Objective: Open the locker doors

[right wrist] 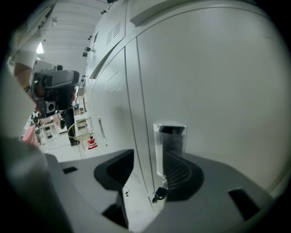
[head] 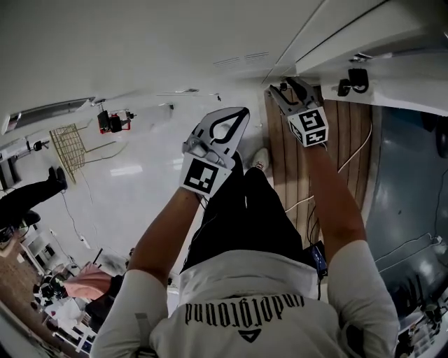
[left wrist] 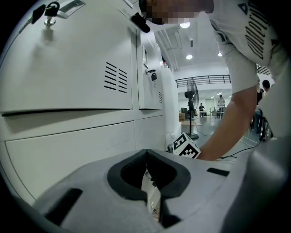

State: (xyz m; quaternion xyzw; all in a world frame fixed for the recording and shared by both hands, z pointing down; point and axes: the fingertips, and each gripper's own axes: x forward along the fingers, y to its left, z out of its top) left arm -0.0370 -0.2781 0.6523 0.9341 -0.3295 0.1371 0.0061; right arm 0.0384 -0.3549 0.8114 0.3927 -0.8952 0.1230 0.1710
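Note:
White locker doors [right wrist: 204, 82] fill the right gripper view. My right gripper [right wrist: 148, 170] is open and held close to one door. That door's shiny recessed handle [right wrist: 169, 143] lies between the jaws, just in front of the right pad [right wrist: 182, 175], and nothing is gripped. A small key [right wrist: 159, 195] hangs below the handle. In the head view the right gripper [head: 290, 92] is at the locker front [head: 378, 42]. My left gripper [head: 227, 126] is shut on nothing, held away from the lockers over the floor. The left gripper view shows vented doors [left wrist: 77, 68] with keys [left wrist: 51, 9] in their locks.
A white cable [head: 350, 161] runs over the wooden floor strip beside the lockers. A wire basket [head: 70, 147] and a red object [head: 115, 120] stand on the floor to the left. A standing fan [left wrist: 190, 109] is farther down the hall.

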